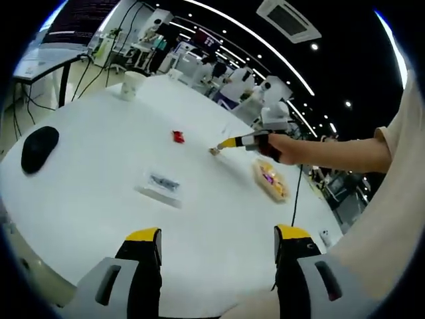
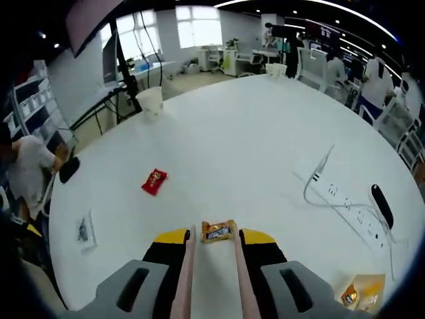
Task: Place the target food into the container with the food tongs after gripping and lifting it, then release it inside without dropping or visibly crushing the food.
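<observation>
A small gold-wrapped candy [image 2: 218, 230] sits between the tips of the pale food tongs [image 2: 187, 266], low over the white table [image 2: 252, 146]. My right gripper [image 2: 214, 236] is shut on the tongs, whose two arms run along the inside of its yellow-tipped jaws. In the left gripper view the same gripper [image 1: 247, 141] reaches in from the right in a person's hand, with the candy [image 1: 215, 151] at the tong tips. The container [image 1: 271, 181] with wrapped food lies just right of it, also seen at the lower right [image 2: 362, 292]. My left gripper [image 1: 218, 236] is open and holds nothing.
A red packet [image 2: 154, 181] lies left of the candy. A paper cup [image 2: 150, 101] stands far back. A power strip [image 2: 352, 206] and cable lie to the right. A clear packet [image 1: 159, 184] and a black mouse [image 1: 38, 147] rest on the left side. A person [image 2: 26, 166] sits at the left.
</observation>
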